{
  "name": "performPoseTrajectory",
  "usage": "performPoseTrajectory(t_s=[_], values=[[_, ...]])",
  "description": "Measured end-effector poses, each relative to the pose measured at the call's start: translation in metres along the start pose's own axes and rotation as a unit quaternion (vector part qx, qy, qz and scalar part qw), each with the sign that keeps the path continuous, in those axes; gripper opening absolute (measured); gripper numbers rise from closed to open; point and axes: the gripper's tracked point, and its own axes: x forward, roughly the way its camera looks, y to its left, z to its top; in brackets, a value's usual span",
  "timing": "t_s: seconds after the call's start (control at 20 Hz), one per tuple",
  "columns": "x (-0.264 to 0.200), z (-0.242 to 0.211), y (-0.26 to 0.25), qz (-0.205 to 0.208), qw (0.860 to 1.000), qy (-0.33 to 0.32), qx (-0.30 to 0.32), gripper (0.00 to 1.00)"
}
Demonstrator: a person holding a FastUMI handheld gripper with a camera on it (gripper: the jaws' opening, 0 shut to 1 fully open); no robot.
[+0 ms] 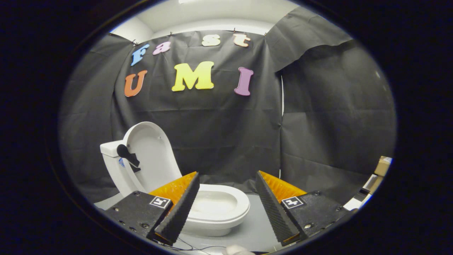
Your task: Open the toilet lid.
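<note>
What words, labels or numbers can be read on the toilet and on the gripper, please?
Sticker on the tank of the toilet: a small blue mark, too small to read.
Squares on the fingers of the gripper: black-and-white code patterns, no words.
Nothing else is readable there; the gripper is open, fingers apart before the toilet, whose lid stands raised.

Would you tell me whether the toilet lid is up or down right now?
Up: the toilet lid leans against the tank, the bowl uncovered.
</note>
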Motion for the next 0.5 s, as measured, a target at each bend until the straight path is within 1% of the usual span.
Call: performPoseTrajectory(t_s=[0.5], values=[[0.0016,-0.0005,-0.0111,-0.012,1.000,0.009,0.005,0.99]])
